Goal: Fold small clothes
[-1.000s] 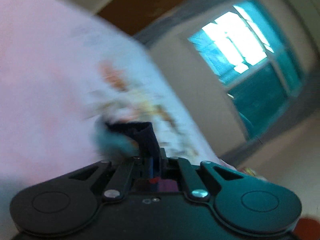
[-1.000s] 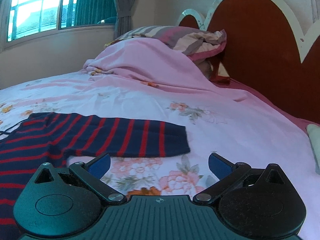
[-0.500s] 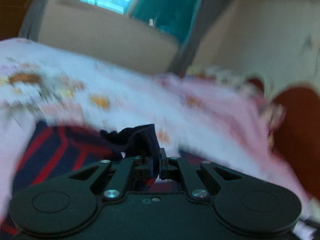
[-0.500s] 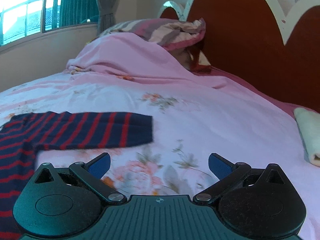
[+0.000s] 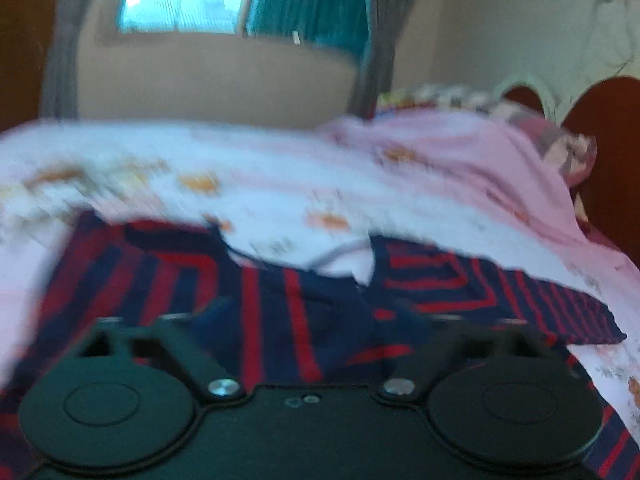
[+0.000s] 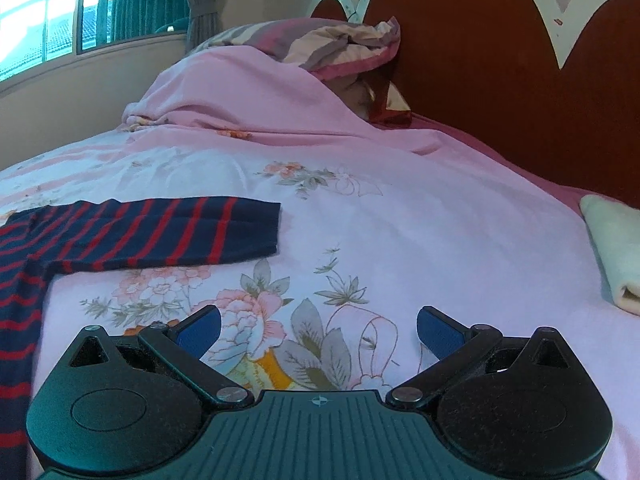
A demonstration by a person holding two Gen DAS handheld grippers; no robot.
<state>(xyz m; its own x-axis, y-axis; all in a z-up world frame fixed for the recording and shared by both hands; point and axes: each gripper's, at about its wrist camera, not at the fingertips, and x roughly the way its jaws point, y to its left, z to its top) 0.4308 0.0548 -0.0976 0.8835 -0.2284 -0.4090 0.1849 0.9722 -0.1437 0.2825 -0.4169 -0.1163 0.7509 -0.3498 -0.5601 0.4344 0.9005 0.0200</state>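
The sweater (image 6: 132, 232) lies flat on the bed (image 6: 400, 220) at the left of the right wrist view, one sleeve reaching toward the centre of the frame. A heaped blanket (image 6: 240, 92) sits behind it in the upper middle, with a pillow (image 6: 332, 44) on top, against the headboard (image 6: 480, 72) at upper right. A folded cloth (image 6: 612, 252) lies at the right edge. The window (image 6: 40, 12) fills the upper left. In the left wrist view the sweater (image 5: 280, 304) spreads across the lower frame, directly ahead of the left hand-held gripper (image 5: 312, 316).
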